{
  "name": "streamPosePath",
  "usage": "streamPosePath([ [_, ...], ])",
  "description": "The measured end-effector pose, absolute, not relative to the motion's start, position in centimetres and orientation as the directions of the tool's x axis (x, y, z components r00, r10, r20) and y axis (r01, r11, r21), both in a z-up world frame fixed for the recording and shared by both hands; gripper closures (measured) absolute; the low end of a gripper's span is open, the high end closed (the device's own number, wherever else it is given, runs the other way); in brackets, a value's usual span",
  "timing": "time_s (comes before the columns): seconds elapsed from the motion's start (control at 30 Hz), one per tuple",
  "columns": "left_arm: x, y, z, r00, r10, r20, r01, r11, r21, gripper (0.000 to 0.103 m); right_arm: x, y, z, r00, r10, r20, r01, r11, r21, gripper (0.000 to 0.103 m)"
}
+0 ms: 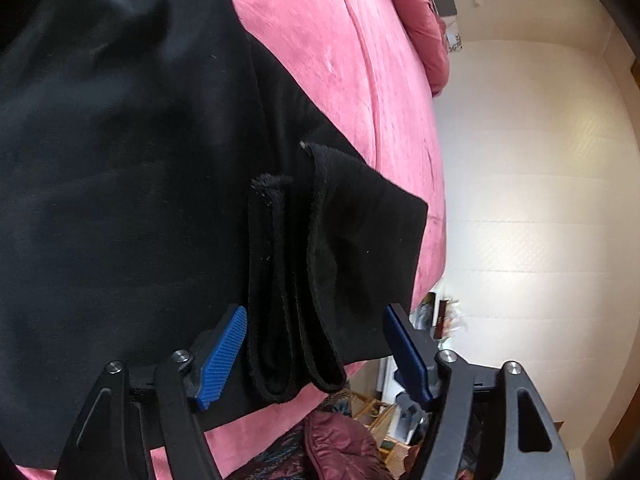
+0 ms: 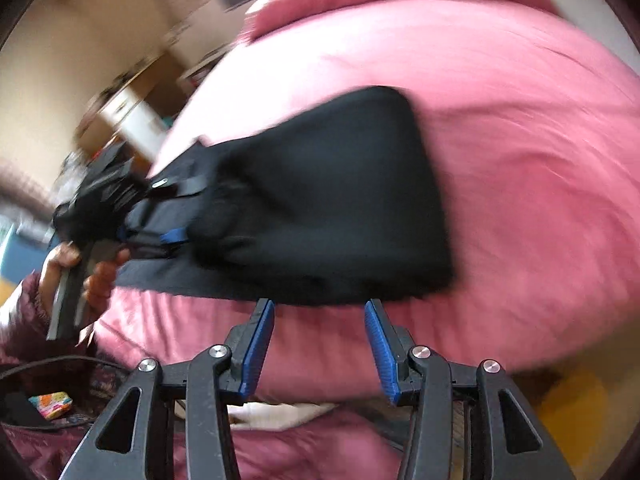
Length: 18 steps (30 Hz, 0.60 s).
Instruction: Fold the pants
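Black pants [image 1: 120, 160] lie folded on a pink bedspread [image 1: 340, 60]. In the left wrist view their stacked hem layers [image 1: 296, 280] hang loosely between the blue pads of my left gripper [image 1: 314, 312], which is open and does not squeeze them. In the blurred right wrist view the pants [image 2: 320, 200] form a thick dark bundle on the bed. My right gripper [image 2: 319, 305] is open just short of their near edge, with only pink cover between its fingers. The left gripper [image 2: 148, 236] shows at the bundle's left end, held by a hand [image 2: 68, 264].
The bed's edge [image 1: 436, 200] drops to a pale floor [image 1: 540, 200] on the right. A maroon quilted sleeve [image 2: 24, 320] and a small colourful pouch [image 2: 52, 404] are at lower left. Furniture [image 2: 132, 120] stands beyond the bed, blurred.
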<state>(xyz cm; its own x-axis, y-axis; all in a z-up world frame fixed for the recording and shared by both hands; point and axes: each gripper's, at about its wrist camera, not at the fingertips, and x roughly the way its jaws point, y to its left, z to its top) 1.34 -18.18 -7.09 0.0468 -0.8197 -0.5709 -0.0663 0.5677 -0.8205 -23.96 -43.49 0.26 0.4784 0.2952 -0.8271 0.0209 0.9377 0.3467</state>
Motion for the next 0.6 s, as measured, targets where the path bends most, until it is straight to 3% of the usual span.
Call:
streamPosePath([
  [0.03,1.4,-18.5,-7.0,0.043,-0.812,-0.583,-0.055,0.58,-0.813,0.045,-24.7,-44.8,0.1,0.483,0.253,-0.838,0.068,0.944,0.324,0.055],
  [0.1,1.5,-19.7,-6.7,0.032,-0.781,-0.624,-0.016,0.624,-0.781,0.078,-25.7,-46.9,-0.7,0.482,0.196,-0.854,0.161,0.938,0.306,0.055],
  [0.13,1.5,-20.3,-6.5,0.028,-0.772,-0.635,-0.001,0.636,-0.772,0.084,-25.9,-47.7,-0.8,0.481,0.188,-0.856,0.193,0.93,0.312,0.055],
  [0.23,2.1,-21.1,-4.7,0.053,-0.766,-0.641,0.059,0.643,-0.763,0.09,-25.8,-48.6,-1.3,0.476,0.16,-0.865,0.231,0.926,0.298,0.047],
  [0.4,3.4,-21.0,0.7,0.131,-0.838,-0.53,0.136,0.545,-0.827,0.091,-23.5,-47.4,-2.1,0.483,0.14,-0.865,0.228,0.933,0.279,0.039],
  [0.6,3.5,-21.6,6.6,0.166,-0.877,-0.451,0.268,0.48,-0.835,0.091,-20.6,-45.8,-2.6,0.511,0.136,-0.849,0.228,0.931,0.286,0.038],
])
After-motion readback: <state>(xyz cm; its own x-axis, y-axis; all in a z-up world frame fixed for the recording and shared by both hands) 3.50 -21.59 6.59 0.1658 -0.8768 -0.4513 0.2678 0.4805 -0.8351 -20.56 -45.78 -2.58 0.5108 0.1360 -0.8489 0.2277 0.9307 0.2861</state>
